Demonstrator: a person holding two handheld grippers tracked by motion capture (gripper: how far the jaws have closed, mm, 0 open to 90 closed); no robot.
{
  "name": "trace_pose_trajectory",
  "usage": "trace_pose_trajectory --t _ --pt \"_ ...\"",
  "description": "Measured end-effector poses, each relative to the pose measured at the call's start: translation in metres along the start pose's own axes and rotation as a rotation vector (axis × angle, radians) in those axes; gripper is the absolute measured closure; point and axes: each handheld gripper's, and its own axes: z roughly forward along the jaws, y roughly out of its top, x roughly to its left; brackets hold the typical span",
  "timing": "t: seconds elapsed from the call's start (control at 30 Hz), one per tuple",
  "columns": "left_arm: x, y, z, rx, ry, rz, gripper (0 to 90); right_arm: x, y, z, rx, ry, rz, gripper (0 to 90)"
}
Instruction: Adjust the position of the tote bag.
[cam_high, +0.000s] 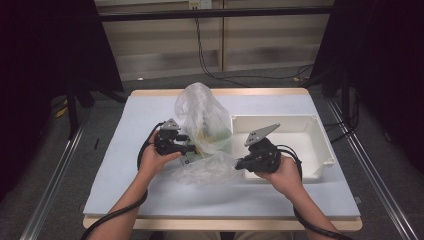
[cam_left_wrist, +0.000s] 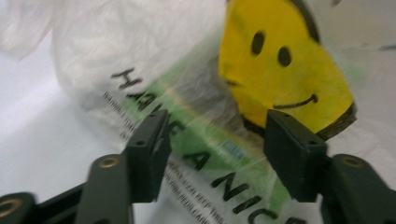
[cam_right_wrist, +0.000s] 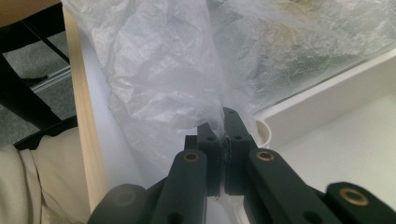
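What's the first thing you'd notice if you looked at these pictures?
The bright yellow smiley face printed on the crinkly plastic bag, right in front of the open left gripper. The bag stands mid-table beside a white tray, with the right gripper pinching its film.

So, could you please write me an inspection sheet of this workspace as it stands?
Surface: table with a pale cover, wooden edge showing.
Job's things: clear plastic bag printed with a yellow smiley, standing crumpled mid-table; white tray to its right, nothing seen inside.
Clutter: nothing seen.
Grippers: left gripper open, bag between its jaws, pads apart from it; right gripper shut on a fold of the bag.
Cables: a black cable trails from each gripper; more hang at the back wall.
Surroundings: dark curtains either side, grey floor.
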Motion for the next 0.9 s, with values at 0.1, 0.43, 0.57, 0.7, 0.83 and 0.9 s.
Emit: trace_pose_trajectory --t 0.1,0.43,0.57,0.7,0.83,0.9 --pt "0.0 0.004 0.005 -0.006 -0.003 -0.016 24.7 -0.003 0.0 0.001 -0.011 -0.008 0.016 86.9" --pt "0.002 -0.003 0.021 0.021 -0.035 -0.057 40.9 -0.005 0.002 0.001 -0.015 -0.02 0.02 82.1" --pt "0.003 -0.004 0.018 0.019 -0.039 -0.097 56.6 -0.007 0.002 0.001 -0.004 -0.021 0.026 82.1" --pt "0.005 -0.002 0.011 0.025 -0.028 -0.117 78.2 -0.008 0.002 0.004 -0.008 -0.018 0.032 82.2" --pt "0.006 -0.003 0.007 0.035 -0.045 -0.106 90.0 -0.008 0.005 0.006 -0.005 -0.024 0.024 82.5" --pt "0.005 -0.004 0.005 0.033 -0.055 -0.114 90.0 -0.008 0.007 0.007 -0.007 -0.019 0.022 83.1"
